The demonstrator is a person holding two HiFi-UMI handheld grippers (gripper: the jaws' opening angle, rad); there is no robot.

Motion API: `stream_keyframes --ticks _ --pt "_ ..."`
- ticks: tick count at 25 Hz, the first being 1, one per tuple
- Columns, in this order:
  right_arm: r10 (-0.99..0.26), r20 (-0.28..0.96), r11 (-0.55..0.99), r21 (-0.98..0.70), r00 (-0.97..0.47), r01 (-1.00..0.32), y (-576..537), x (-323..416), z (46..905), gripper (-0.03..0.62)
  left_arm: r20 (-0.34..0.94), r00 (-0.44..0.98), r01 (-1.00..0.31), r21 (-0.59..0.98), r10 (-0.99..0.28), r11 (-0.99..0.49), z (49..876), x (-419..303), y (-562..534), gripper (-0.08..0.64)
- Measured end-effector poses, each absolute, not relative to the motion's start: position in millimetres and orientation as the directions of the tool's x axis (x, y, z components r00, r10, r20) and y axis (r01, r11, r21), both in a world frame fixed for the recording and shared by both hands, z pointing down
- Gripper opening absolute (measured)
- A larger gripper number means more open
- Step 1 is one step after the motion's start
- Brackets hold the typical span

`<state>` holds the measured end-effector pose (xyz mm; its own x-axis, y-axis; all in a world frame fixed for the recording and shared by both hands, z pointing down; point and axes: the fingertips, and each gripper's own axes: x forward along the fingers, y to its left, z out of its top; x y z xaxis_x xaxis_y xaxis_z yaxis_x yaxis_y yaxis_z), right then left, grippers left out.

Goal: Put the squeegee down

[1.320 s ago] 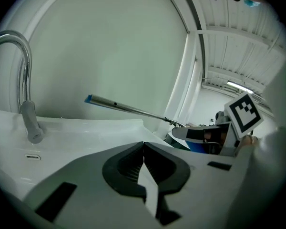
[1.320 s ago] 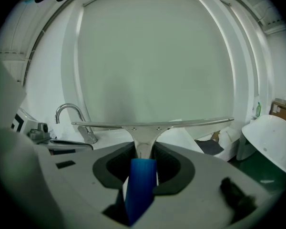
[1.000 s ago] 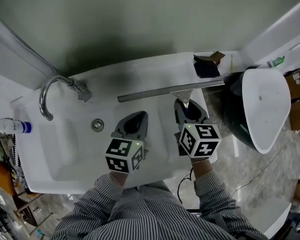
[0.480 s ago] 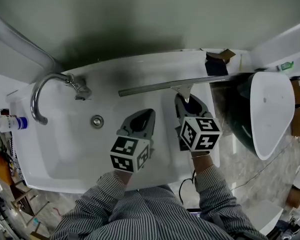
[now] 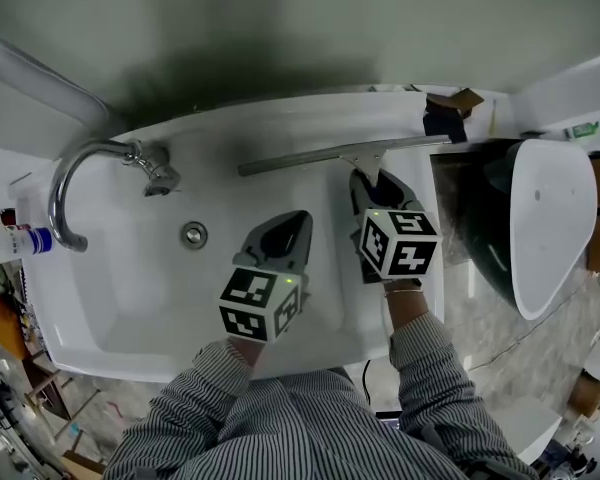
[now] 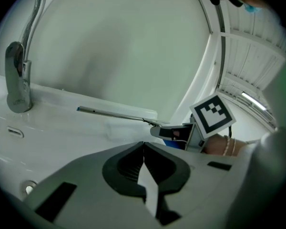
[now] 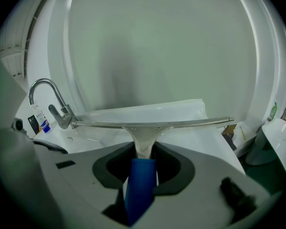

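1. The right gripper (image 7: 142,163) is pinching the squeegee (image 5: 342,155) by its blue handle, with the blade stretching along the back ledge of the sink (image 5: 110,343), right of the faucet (image 5: 150,168).
2. The left gripper (image 6: 144,152) is hovering over the basin, its jaws pressed together and empty.

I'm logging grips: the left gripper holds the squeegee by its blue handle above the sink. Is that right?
Not quite: the right gripper holds the squeegee by its blue handle above the sink, as the right gripper view shows. The left gripper is shut and empty.
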<state>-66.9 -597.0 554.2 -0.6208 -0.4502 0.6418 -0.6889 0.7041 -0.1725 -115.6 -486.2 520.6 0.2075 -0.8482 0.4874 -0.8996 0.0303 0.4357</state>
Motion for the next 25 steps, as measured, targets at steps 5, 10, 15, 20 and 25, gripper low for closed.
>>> stream_keyframes --ticks 5,10,15,20,25 --pt "-0.436 0.655 0.707 -0.175 -0.617 -0.685 -607.8 -71.7 558.9 0.114 0.480 0.199 -0.896 0.442 -0.855 0.039 522.9 -115.5 -489.5 0.013" --pt "-0.440 0.680 0.704 -0.146 -0.587 -0.695 -610.6 -72.2 566.2 0.115 0.488 0.201 -0.893 0.448 -0.849 0.046 528.5 -118.6 -490.9 0.012" --pt "-0.427 0.697 0.705 -0.142 -0.576 -0.695 -609.7 -74.3 578.9 0.117 0.499 0.199 -0.892 0.448 -0.844 0.054 535.1 -122.3 -490.5 0.012" --pt "-0.424 0.713 0.711 -0.119 -0.558 -0.693 -609.2 -74.7 584.2 0.118 0.513 0.205 -0.893 0.447 -0.834 0.056 537.6 -123.0 -487.8 0.012" --pt "-0.436 0.717 0.700 -0.110 -0.544 -0.706 -608.9 -72.9 588.1 0.121 0.513 0.213 -0.891 0.450 -0.831 0.050 539.8 -121.1 -485.2 0.012"
